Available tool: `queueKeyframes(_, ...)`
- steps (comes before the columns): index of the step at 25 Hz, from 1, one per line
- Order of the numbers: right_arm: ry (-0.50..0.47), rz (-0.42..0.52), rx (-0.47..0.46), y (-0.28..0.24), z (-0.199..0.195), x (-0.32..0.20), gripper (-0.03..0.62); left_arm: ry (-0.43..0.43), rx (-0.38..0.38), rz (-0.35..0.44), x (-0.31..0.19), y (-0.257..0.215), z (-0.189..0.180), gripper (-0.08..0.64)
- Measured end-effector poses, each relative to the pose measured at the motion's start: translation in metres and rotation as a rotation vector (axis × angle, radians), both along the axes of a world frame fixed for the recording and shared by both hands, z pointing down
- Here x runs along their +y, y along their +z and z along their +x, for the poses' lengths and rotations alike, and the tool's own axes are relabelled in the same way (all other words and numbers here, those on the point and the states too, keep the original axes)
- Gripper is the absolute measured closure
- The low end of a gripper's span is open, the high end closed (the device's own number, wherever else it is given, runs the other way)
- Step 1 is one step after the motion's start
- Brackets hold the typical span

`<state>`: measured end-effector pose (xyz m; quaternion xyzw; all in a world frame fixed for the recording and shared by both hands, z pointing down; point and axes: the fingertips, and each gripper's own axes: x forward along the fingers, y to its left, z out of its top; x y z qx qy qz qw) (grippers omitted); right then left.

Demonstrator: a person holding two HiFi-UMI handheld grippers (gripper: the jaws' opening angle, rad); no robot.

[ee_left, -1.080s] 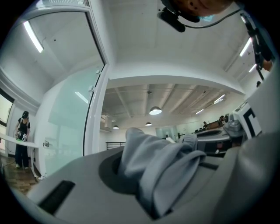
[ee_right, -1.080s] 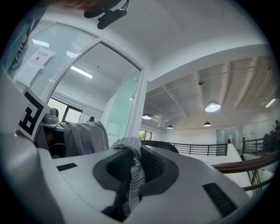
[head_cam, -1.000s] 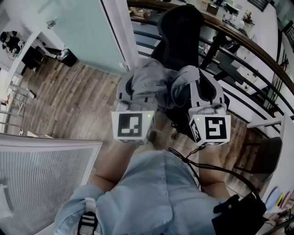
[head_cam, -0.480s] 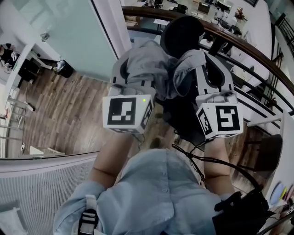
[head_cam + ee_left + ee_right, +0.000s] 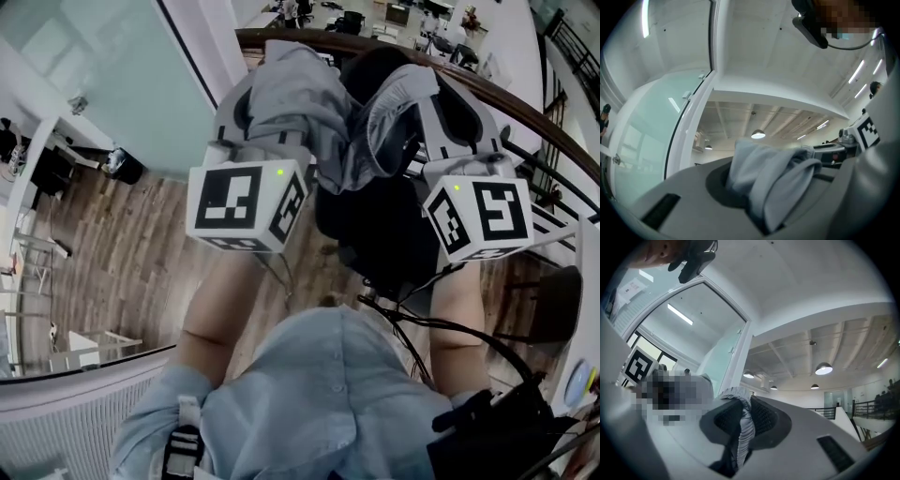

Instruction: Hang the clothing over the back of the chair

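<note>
Clothing (image 5: pixel 309 112) sits bunched by the black chair (image 5: pixel 380 220) as I hold it, left gripper (image 5: pixel 764 187) clamped on a thick grey fold, right gripper (image 5: pixel 738 427) pinching its ribbed hem.

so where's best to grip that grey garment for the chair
The grey garment, by its edge at two spread points: left gripper on the bunched fold, right gripper on the ribbed hem, both from the person's side; it sags between them.
</note>
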<state>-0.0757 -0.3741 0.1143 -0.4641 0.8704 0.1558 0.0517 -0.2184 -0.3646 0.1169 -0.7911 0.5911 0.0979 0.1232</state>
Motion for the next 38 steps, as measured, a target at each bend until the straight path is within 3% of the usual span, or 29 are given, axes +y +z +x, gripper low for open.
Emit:
queueKeyframes(4,0.007,0.027,0.020,-0.021,-0.003,-0.017,0.541,0.010,0.005,0.025,-0.017,-0.020,-0.007,0.523)
queueKeyframes(13,0.009,0.100,0.032,-0.065,0.007,-0.051,0.541,-0.012,-0.063,0.103,-0.053,-0.062,-0.002,0.523)
queueKeyframes(25,0.049,0.144,0.022,-0.089,0.043,-0.123,0.541,-0.027,-0.151,0.135,-0.129,-0.082,0.017,0.523)
queueKeyframes(38,0.064,0.117,0.023,-0.085,0.059,-0.178,0.541,-0.043,-0.167,0.118,-0.185,-0.084,0.014,0.522)
